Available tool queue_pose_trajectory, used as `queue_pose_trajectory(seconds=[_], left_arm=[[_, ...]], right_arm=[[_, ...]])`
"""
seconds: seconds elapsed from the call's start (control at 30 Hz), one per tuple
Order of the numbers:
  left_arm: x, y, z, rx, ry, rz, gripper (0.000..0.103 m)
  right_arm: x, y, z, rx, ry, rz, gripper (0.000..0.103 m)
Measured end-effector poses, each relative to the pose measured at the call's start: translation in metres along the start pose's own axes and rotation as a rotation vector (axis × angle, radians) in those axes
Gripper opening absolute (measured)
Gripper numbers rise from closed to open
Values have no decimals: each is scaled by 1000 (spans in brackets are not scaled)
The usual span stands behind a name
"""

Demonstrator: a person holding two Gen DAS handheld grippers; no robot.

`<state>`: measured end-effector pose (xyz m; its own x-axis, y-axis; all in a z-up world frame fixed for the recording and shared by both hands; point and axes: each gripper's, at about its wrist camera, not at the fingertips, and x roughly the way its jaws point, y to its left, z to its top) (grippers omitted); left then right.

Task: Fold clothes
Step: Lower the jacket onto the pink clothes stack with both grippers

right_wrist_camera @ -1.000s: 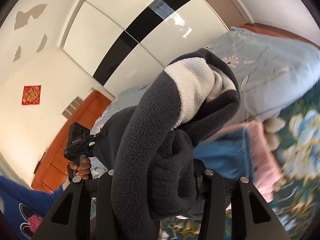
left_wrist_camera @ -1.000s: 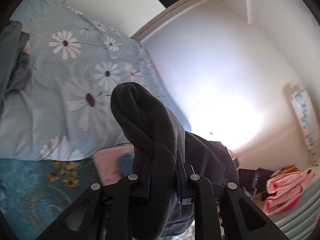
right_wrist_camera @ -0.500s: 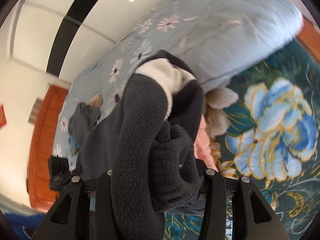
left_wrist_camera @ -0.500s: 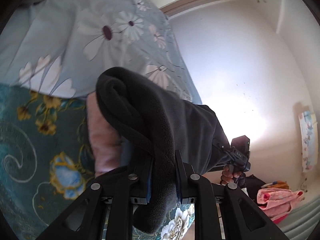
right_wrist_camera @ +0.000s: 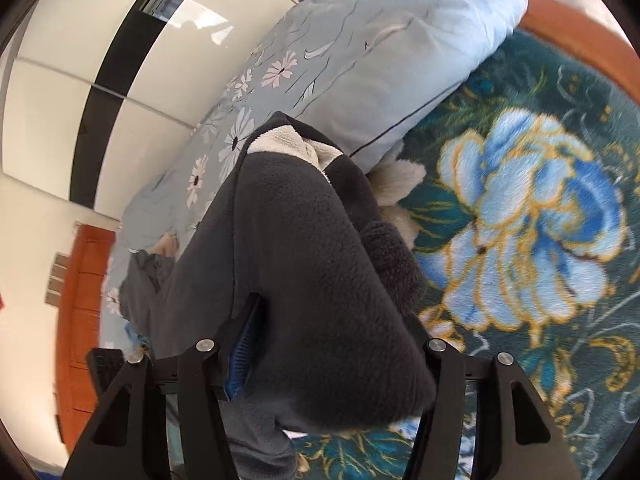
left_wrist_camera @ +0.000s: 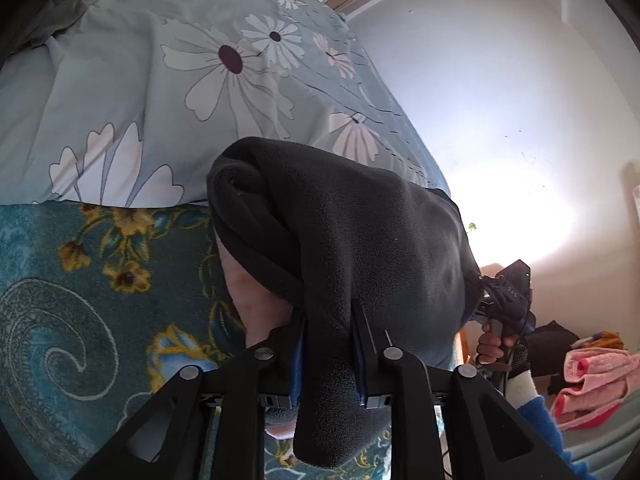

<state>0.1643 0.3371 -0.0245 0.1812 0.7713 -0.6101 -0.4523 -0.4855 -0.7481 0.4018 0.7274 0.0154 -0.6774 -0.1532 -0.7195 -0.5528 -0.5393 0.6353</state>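
Here both claws were clamped on one dark fleece [left_wrist_camera: 360, 248], which hung between them above the blanket [left_wrist_camera: 80, 300]. The left gripper [left_wrist_camera: 328, 332] had its jaws pinched together on a thick fold of the cloth, the bunch rising ahead of the fingers and a tail drooping below them. The right gripper [right_wrist_camera: 332, 340] was buried in a fatter wad, jaws forced well apart by the bulk yet plainly gripping it; the cream lining [right_wrist_camera: 284, 144] showed at the far tip.

In the left view the fleece stretched sideways from the left gripper to the right gripper [left_wrist_camera: 504, 296], so its long axis ran from claw to claw, roughly along the edge of the quilt [left_wrist_camera: 200, 80]. The quilt lay just beyond the fleece, and the blanket lay below it. A pink garment [left_wrist_camera: 248, 300] sat on the blanket directly under the left-hand end.

Judging by this, the next move would turn on lowering that span flat onto the blanket. Neither hand looked nearer to it than the other.
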Motion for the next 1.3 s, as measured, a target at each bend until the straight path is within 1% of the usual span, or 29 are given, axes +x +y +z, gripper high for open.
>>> queue_pose_trajectory(seconds=[0.07,0.1,0.27,0.3,0.33,0.37,0.4,0.43,0.5,0.6,0.67,0.73,0.8,0.93,1.0,1.1,1.23,1.3], left_arm=[[-11,-7,-3,44,11,20,27],[-18,-11,-5,76,9,43,28],[-57,-24,-1,199,-77,234,28],[-62,-31,4,236,-100,266,29],[-63,-41,10,274,-119,285,32],[-60,-50,17,299,-130,297,36],[-56,-60,23,320,-139,308,37],[-49,-70,28,343,-143,309,39],[-22,-95,37,387,-133,319,40],[7,-117,36,454,-112,349,40],[19,-121,29,478,-100,353,40],[27,-121,22,486,-88,359,40],[34,-115,13,480,-77,361,40],[44,-102,-2,472,-72,372,41],[47,-96,-9,470,-72,370,42],[55,-91,-14,480,-59,392,43],[65,-89,-14,500,-30,418,43],[63,-93,-13,506,-26,426,43]], right_arm=[[-16,13,-6,-39,-26,-54,60],[-23,14,-11,-55,-36,-81,60],[-56,32,-32,-163,-108,-242,60],[-60,43,-31,-193,-134,-288,60],[-64,54,-29,-225,-159,-334,60],[-62,68,-26,-263,-172,-345,60],[-60,82,-24,-300,-185,-356,60],[-49,90,-21,-327,-170,-357,60],[-27,107,-17,-380,-139,-359,60],[6,131,-10,-457,-93,-362,60],[23,123,-12,-453,-55,-363,60],[25,108,-18,-434,-70,-382,60],[20,96,-24,-422,-99,-377,60],[14,72,-40,-379,-133,-334,60],[15,66,-45,-356,-147,-320,60],[22,58,-51,-319,-161,-303,60],[28,54,-55,-289,-162,-315,61],[25,57,-54,-284,-166,-328,61]])
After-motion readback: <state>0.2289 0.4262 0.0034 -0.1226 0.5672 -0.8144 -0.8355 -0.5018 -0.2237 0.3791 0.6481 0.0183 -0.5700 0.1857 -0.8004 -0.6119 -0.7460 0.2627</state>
